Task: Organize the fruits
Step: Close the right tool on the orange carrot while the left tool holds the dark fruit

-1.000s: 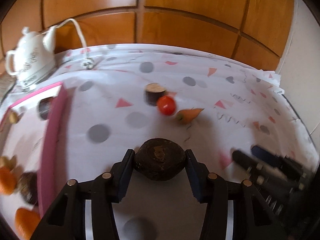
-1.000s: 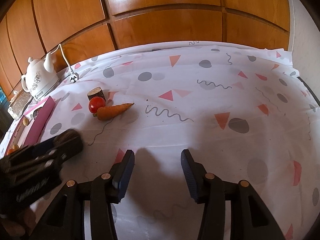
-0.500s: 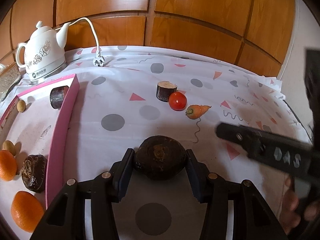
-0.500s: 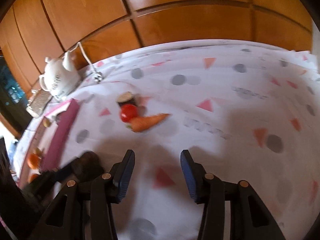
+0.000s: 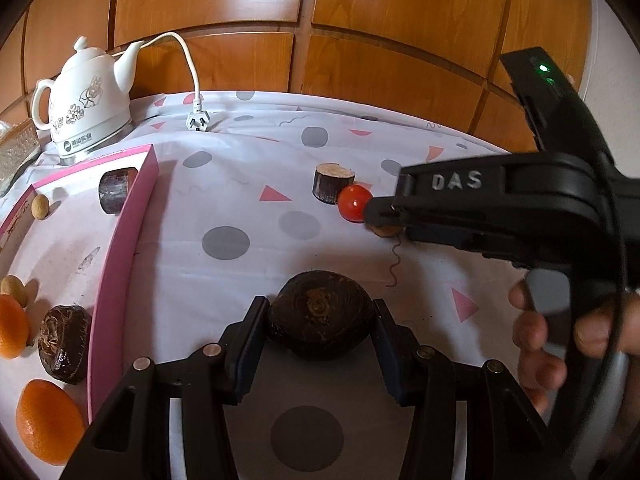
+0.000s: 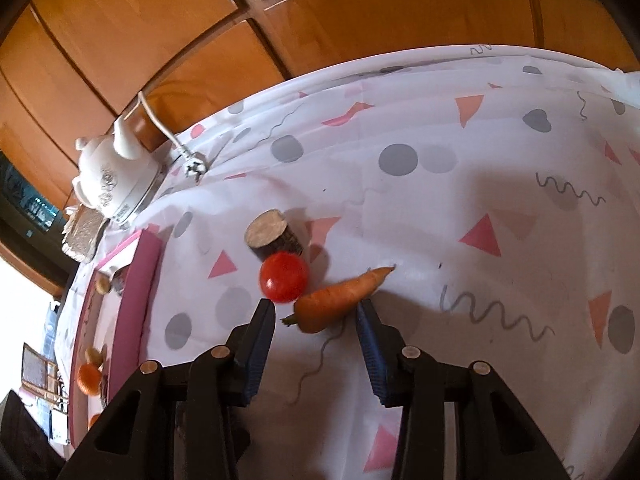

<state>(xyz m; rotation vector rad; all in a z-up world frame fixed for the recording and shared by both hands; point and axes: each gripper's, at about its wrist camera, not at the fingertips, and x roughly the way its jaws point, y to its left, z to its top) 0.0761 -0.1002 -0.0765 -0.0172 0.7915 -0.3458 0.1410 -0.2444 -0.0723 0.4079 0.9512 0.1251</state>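
left tool (image 5: 320, 322) grips a dark brown round fruit (image 5: 321, 318) above the desk. right tool (image 6: 316, 318), jaws just closing, brackets the orange carrot (image 6: 340, 298) untouched; next, clamp and lift it.

Beyond both grippers, the wall panels (image 5: 224, 4) look like varnished wood, glossy enough to mirror a lamp. The cloth (image 6: 460, 184) over the desk is thin, matt, creased fabric. The kettle (image 5: 86, 96), far left of the left gripper (image 5: 320, 322), seems glazed ceramic, smooth and shiny. That gripper is matt black plastic with bright metal pins. Between its pads sits a dark, rough-skinned fruit (image 5: 320, 316). Just ahead of the right gripper (image 6: 316, 324), the tomato (image 6: 283, 276) is glossy and the carrot (image 6: 340, 298) dull.
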